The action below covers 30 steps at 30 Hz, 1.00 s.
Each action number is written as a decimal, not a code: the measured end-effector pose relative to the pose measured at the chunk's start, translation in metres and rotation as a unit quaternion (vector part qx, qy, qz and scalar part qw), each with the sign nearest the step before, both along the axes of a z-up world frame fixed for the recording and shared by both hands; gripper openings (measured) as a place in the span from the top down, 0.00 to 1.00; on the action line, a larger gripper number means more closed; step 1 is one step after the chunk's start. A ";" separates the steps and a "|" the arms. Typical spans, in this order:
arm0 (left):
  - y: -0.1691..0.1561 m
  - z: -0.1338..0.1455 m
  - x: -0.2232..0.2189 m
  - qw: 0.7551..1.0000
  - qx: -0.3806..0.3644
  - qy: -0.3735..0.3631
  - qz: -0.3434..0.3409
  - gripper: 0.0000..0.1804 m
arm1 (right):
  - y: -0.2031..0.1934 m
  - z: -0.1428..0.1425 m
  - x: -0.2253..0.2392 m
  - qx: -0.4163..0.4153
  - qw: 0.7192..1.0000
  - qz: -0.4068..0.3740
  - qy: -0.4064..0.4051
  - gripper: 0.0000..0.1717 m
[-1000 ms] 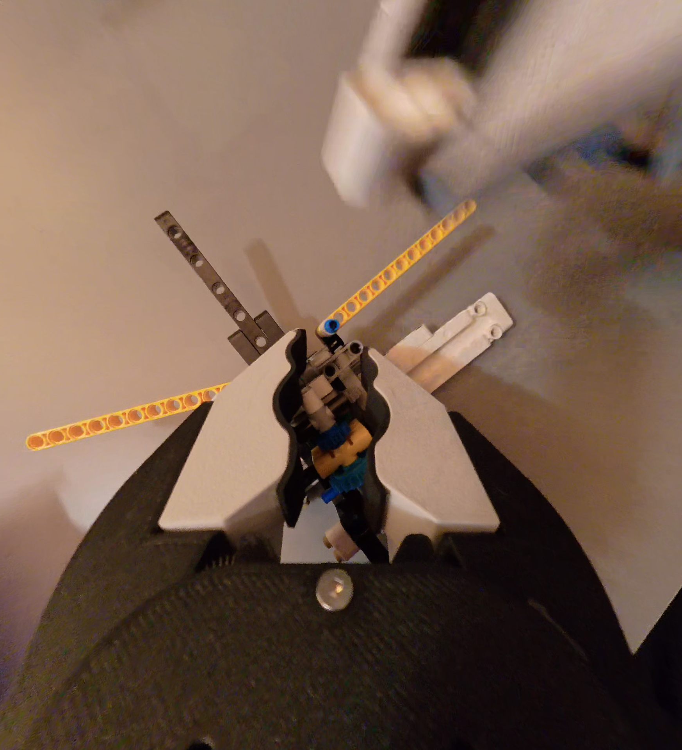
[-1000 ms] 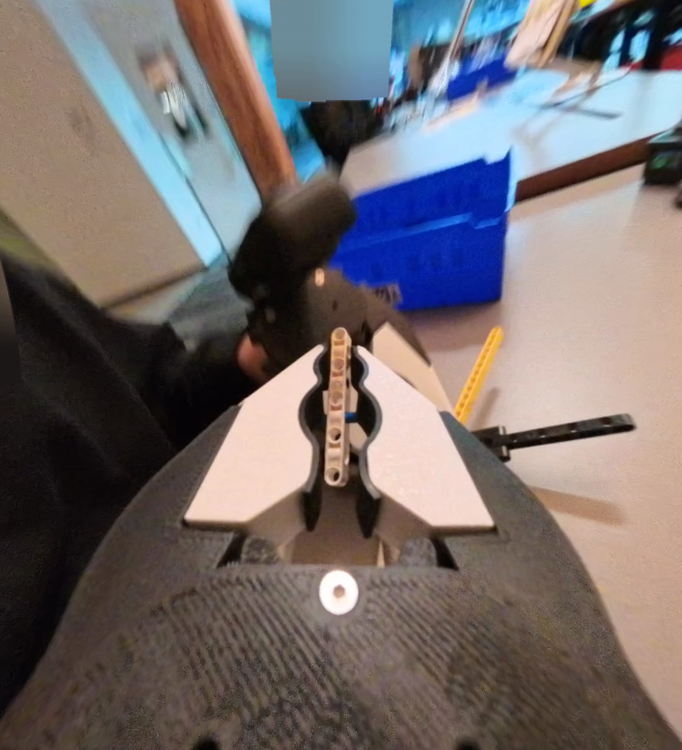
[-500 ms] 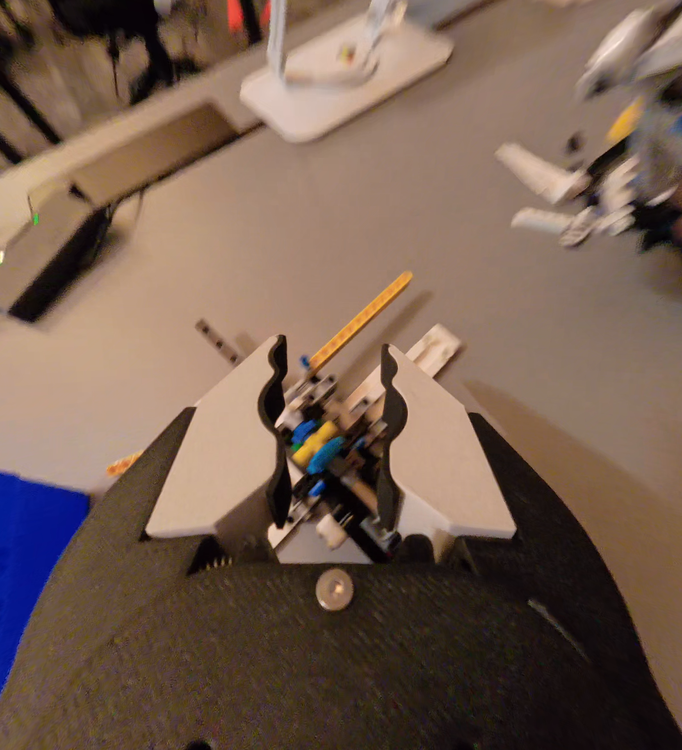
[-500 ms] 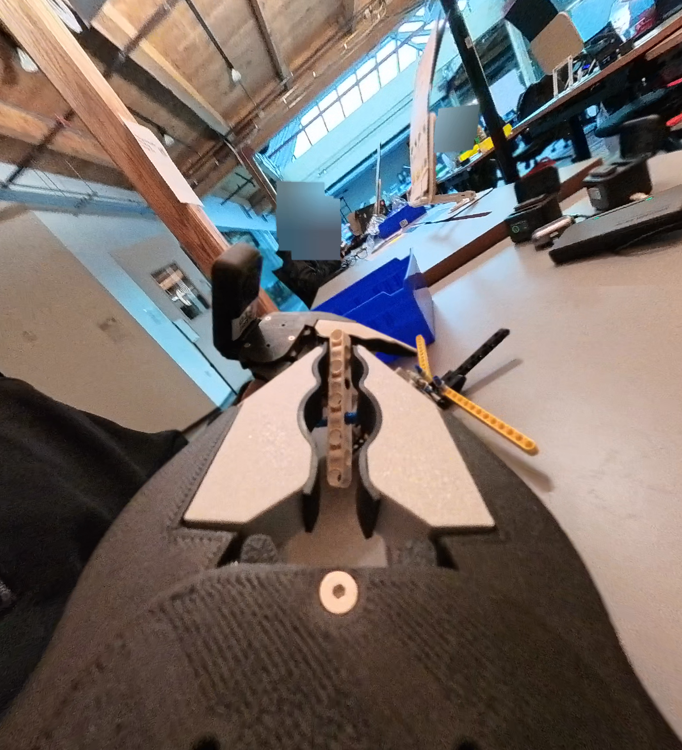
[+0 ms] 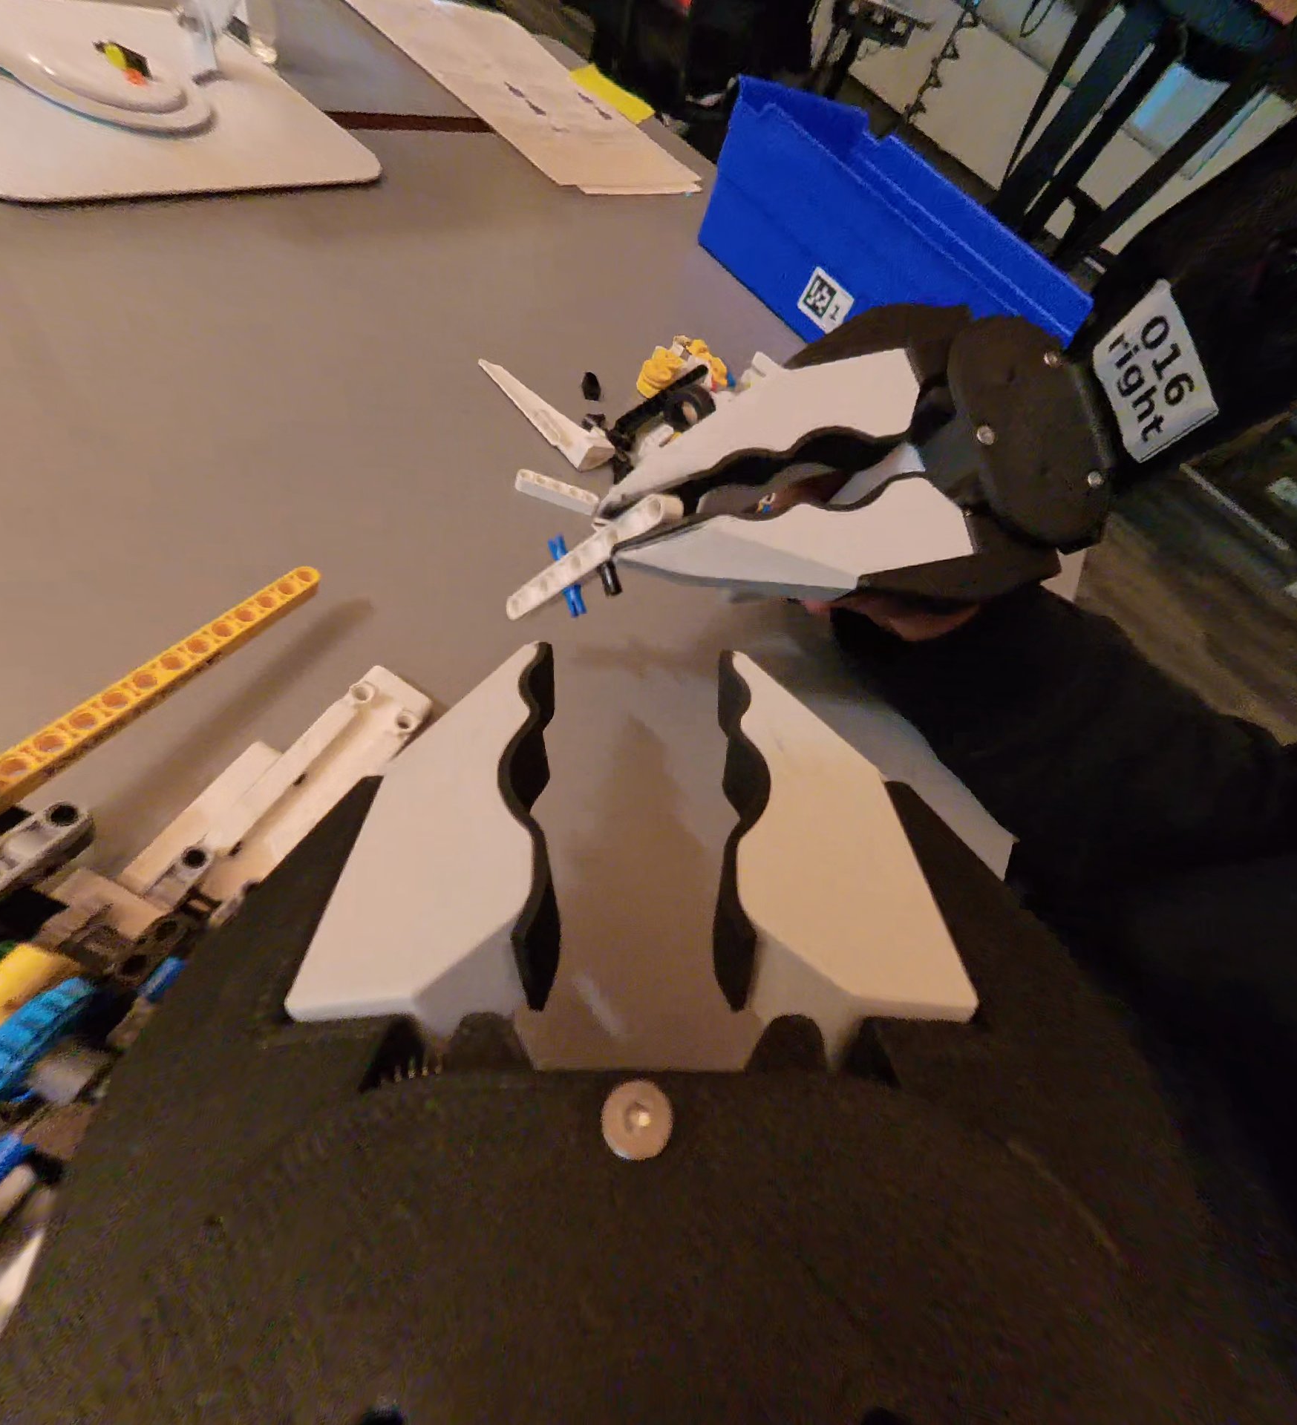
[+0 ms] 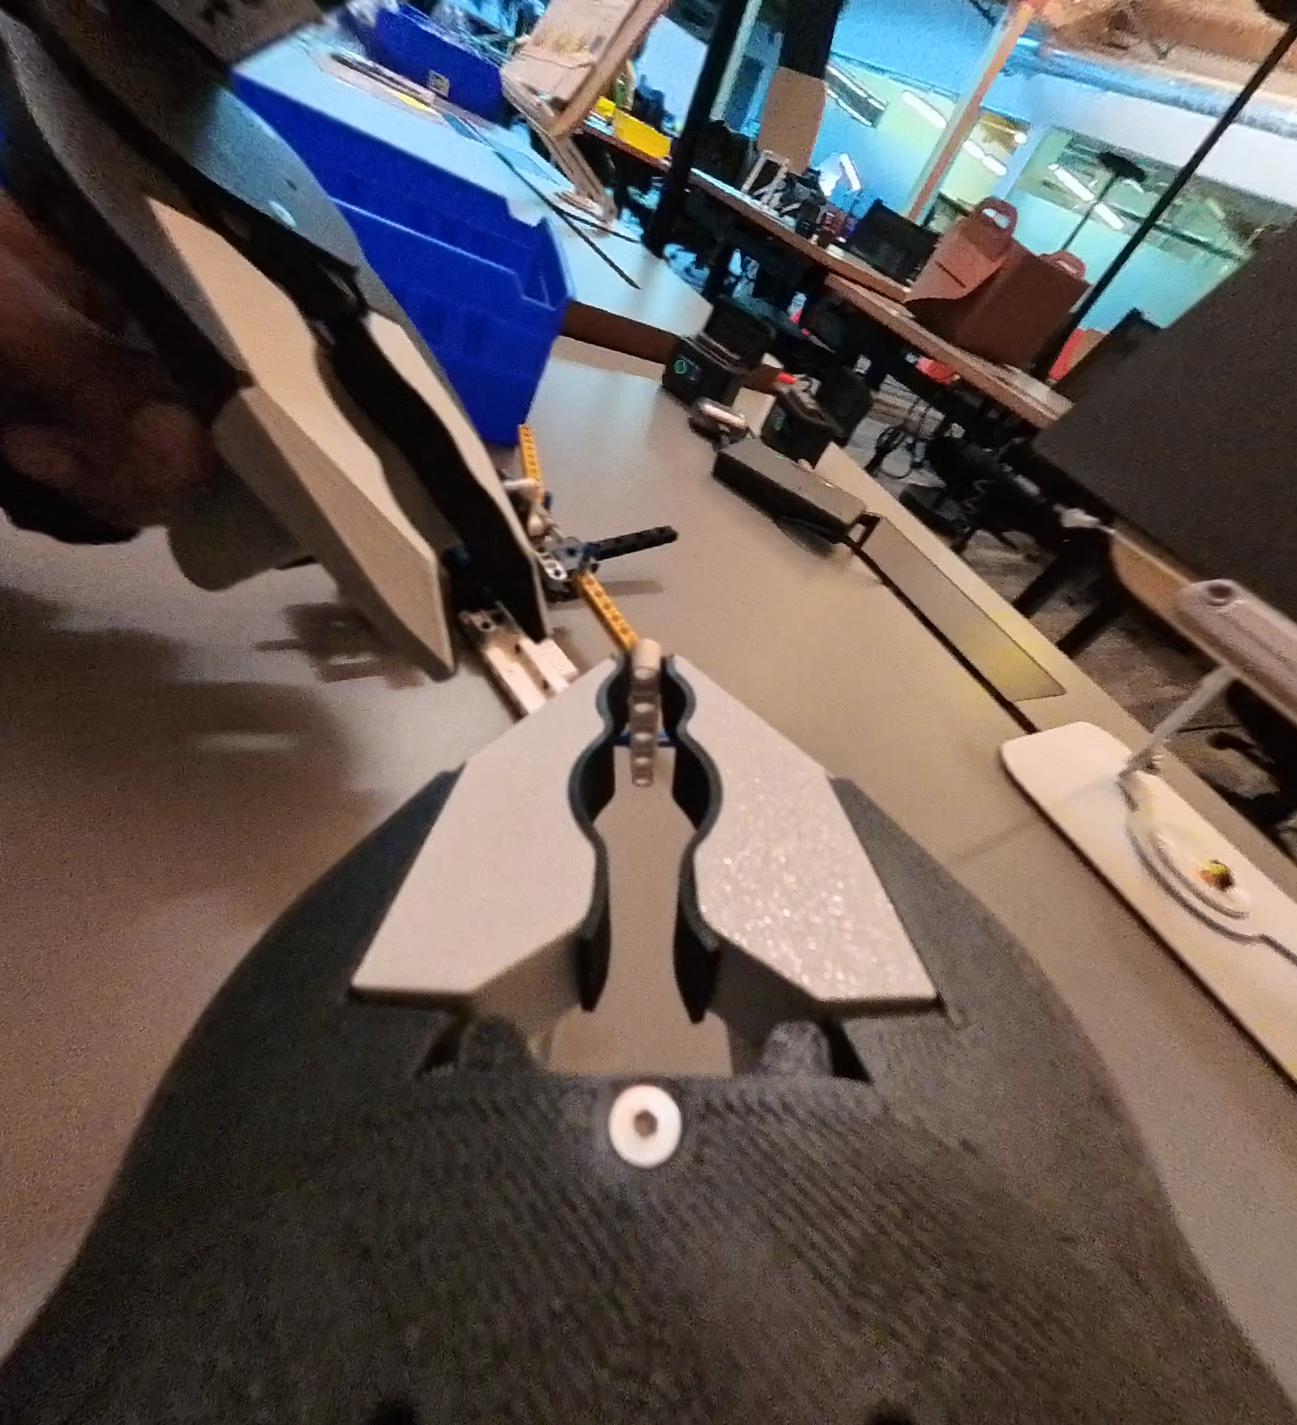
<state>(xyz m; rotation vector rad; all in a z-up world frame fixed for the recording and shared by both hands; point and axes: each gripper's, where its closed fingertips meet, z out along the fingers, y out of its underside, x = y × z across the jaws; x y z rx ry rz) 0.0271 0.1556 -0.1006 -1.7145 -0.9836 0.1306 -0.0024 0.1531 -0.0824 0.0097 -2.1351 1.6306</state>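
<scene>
Left wrist view: the left gripper (image 5: 636, 663) gapes bare over the bench (image 5: 321, 401), a brick assembly (image 5: 20, 925) at its left.

Right wrist view: the right gripper (image 6: 643, 669) clamps a white holed beam (image 6: 645, 713) (level, just above the bench).

The left wrist view is dim and warm, with soft shadows lying on the tabletop (image 5: 244, 370) and slight grain. The right wrist view is brighter: cold blue daylight comes from the far windows (image 6: 1139, 177). Its left edge is smeared by motion blur. Both views bend strongly at the edges, and the near black housings look soft.
</scene>
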 end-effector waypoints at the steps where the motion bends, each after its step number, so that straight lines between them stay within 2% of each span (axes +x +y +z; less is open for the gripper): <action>1: 0.002 -0.004 0.001 1.000 -0.003 -0.010 -0.004 0.77 | -0.001 -0.004 0.003 0.003 1.000 0.004 -0.020 0.97; 4: -0.001 -0.018 -0.002 0.998 -0.063 0.001 0.004 0.70 | 0.003 -0.014 0.002 0.015 0.998 -0.005 -0.067 0.97; 6: -0.002 -0.016 -0.007 0.995 -0.092 0.045 0.016 0.69 | 0.003 -0.001 0.011 -0.043 0.991 0.033 -0.123 0.97; 8: 0.004 -0.008 -0.007 0.992 -0.092 0.085 0.013 0.70 | 0.000 0.018 0.025 -0.123 0.963 0.102 -0.216 0.97; 10: 0.009 -0.001 -0.004 0.991 -0.081 0.107 0.008 0.76 | 0.002 0.032 0.030 -0.182 0.926 0.147 -0.296 0.97; 12: 0.013 0.007 -0.001 0.988 -0.072 0.136 0.000 0.90 | 0.007 0.042 0.027 -0.225 0.901 0.165 -0.332 0.97; 13: 0.013 0.013 0.000 0.985 -0.068 0.156 -0.001 0.94 | 0.010 0.045 0.026 -0.238 0.893 0.172 -0.342 0.97; 17: 0.012 0.027 0.002 0.970 -0.086 0.227 0.010 0.95 | 0.013 0.052 0.026 -0.260 0.873 0.192 -0.366 0.97; 19: 0.006 0.031 -0.001 0.960 -0.114 0.253 0.035 0.96 | 0.012 0.046 0.020 -0.250 0.881 0.173 -0.364 0.93; 22: -0.005 0.028 -0.008 0.941 -0.174 0.282 0.062 0.96 | 0.018 0.049 0.004 -0.263 0.899 0.122 -0.329 0.73; 23: -0.006 0.026 -0.008 0.937 -0.187 0.286 0.064 0.96 | 0.021 0.051 0.001 -0.265 0.909 0.107 -0.303 0.72; 26: -0.001 0.014 -0.005 0.942 -0.201 0.268 0.038 0.96 | 0.025 0.060 0.011 -0.241 0.950 0.090 -0.180 0.76; 30: 0.005 0.009 0.001 0.962 -0.169 0.216 0.009 0.96 | 0.014 0.047 0.028 -0.145 0.986 0.074 -0.034 0.84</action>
